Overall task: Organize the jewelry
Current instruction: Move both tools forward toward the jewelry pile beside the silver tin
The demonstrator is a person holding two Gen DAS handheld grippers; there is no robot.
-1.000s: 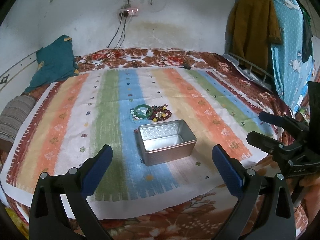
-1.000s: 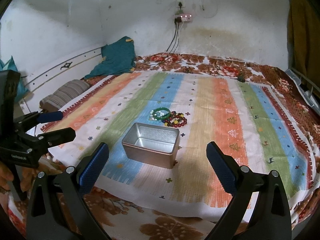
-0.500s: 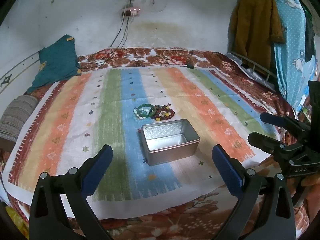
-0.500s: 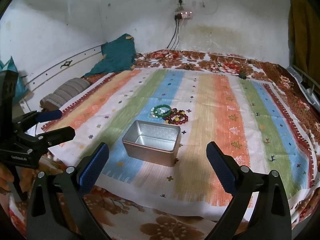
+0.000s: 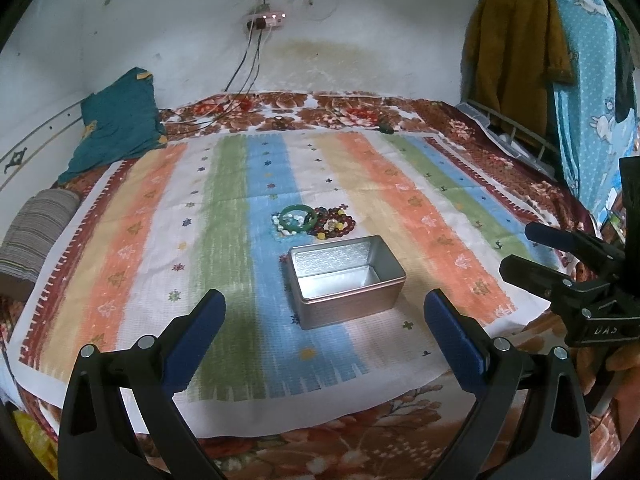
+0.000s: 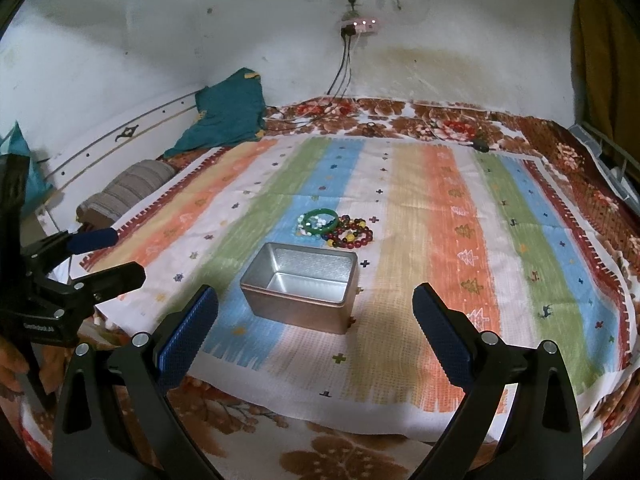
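Both tongs, left tongs (image 5: 324, 312) and right tongs (image 6: 316, 306), hang spread and empty; approach the green bangle (image 5: 297, 218) first, pinch its rim, then lower it into the tin (image 5: 345, 280).

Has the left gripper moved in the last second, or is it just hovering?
Yes. In its own view the tin and wall power strip sit lower and further right, so the left gripper swung left and tilted up slightly.

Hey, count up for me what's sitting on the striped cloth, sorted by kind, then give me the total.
Green bangle: 1
White bead bracelet: 1
Dark red bead bracelets: at least 2, tangled
Metal tin: 1
Total: at least 5
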